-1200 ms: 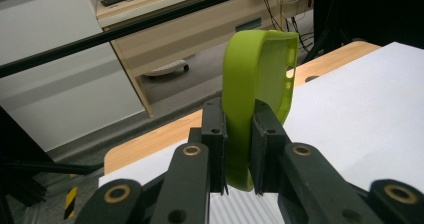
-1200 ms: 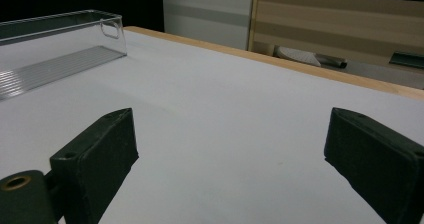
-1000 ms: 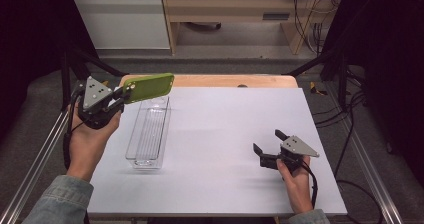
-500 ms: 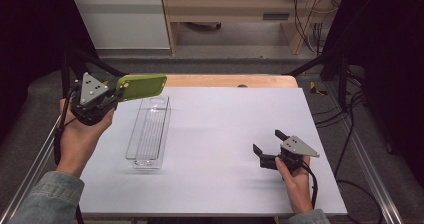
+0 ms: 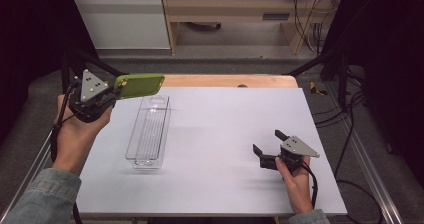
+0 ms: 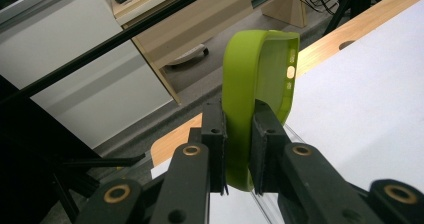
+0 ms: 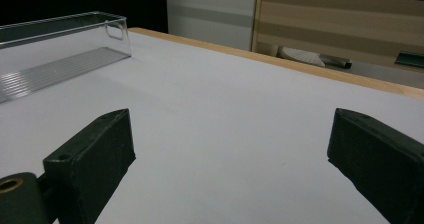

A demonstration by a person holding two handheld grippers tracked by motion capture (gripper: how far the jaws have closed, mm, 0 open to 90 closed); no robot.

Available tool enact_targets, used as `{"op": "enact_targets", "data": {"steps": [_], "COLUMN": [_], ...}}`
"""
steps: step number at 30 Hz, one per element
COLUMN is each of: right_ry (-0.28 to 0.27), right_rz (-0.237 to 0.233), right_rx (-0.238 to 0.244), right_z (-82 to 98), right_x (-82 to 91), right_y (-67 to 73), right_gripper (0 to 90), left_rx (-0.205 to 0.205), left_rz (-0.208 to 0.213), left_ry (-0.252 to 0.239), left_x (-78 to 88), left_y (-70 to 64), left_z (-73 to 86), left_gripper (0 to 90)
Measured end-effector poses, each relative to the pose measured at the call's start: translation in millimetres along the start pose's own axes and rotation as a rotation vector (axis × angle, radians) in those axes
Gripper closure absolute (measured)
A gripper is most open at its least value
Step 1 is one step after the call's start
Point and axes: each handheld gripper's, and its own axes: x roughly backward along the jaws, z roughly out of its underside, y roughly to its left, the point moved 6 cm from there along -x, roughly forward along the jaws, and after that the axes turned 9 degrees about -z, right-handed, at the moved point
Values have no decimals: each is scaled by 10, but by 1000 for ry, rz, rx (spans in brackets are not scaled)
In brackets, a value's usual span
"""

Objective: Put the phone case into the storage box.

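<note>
Here the left tool (image 5: pixel 116 90) is gripping a green phone case (image 5: pixel 140 85) at ten o'clock above the clear tray (image 5: pixel 148 134); the right tool (image 5: pixel 266 147) is resting open on the desk (image 5: pixel 220 129) at four o'clock.

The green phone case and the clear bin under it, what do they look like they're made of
The green phone case, pinched by the left gripper, looks like soft matte silicone or rubbery plastic: dull even colour, rounded lip, slightly translucent edge. The clear bin looks like hard glossy plastic, probably acrylic: see-through walls, bright edge glints, a ribbed floor. The table shows through it.
</note>
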Motion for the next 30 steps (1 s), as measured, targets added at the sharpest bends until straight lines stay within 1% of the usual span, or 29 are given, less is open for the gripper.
{"op": "enact_targets", "data": {"steps": [12,14,16,17,19,23,25,29,30], "right_ry": [0,1,1,0,0,0,0,0,0], "right_rz": [-1,-1,-2,-3,-3,-2,-2,-1,-1], "right_rx": [7,8,9,10,9,8,8,9,9], "right_z": [1,3,3,3,3,3,3,3,3], "right_x": [0,-1,-2,-3,-2,0,-1,0,0], "right_y": [1,4,5,7,7,5,5,4,4], "right_gripper": [50,50,50,50,51,50,50,50,50], "left_rx": [-47,-63,-68,-81,-85,-109,-114,-154,-154], "left_rz": [-8,-9,-10,-15,-16,-18,-19,-18,-18], "left_ry": [16,22,24,26,26,34,35,50,50], "left_x": [-14,-21,-23,-25,-25,-32,-35,-54,-54], "left_y": [17,17,17,16,15,8,6,-14,-14], "left_z": [3,11,12,13,11,14,15,14,14], "left_gripper": [789,789,789,789,789,789,789,789,789]}}
